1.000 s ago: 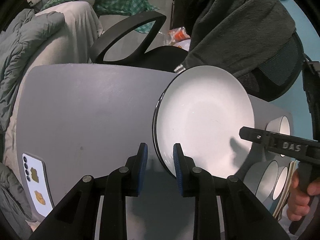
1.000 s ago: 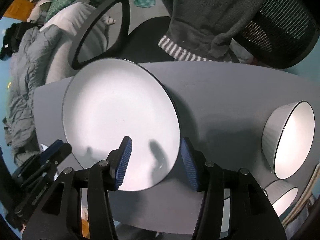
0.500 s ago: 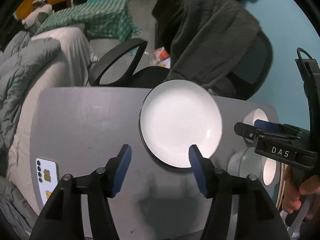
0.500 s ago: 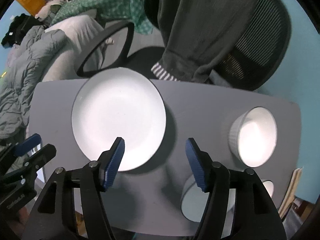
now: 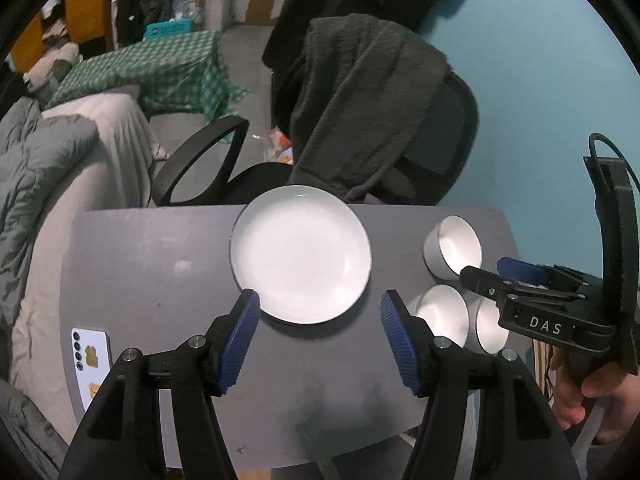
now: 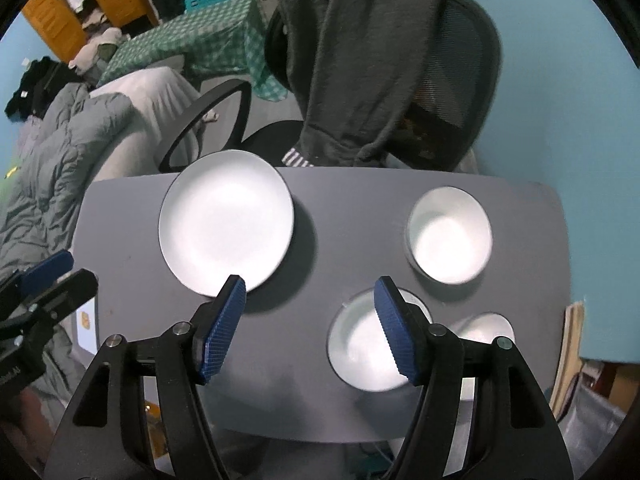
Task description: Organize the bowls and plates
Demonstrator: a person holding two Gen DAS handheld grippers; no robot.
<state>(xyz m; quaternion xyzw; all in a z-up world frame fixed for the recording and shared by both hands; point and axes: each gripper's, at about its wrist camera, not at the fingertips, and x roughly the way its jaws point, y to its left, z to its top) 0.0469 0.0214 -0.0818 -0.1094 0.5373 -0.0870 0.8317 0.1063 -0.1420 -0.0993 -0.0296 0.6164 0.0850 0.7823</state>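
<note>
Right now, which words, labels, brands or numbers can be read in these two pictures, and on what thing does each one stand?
"DAS": white letters on the black body of the right tongs, seen from the left wrist view.
A few white letters on the body of the left tongs, at the left edge of the right wrist view: cut off, not readable.
Yellow stickers on the white phone: no readable text.
The plate and bowls carry no writing.
</note>
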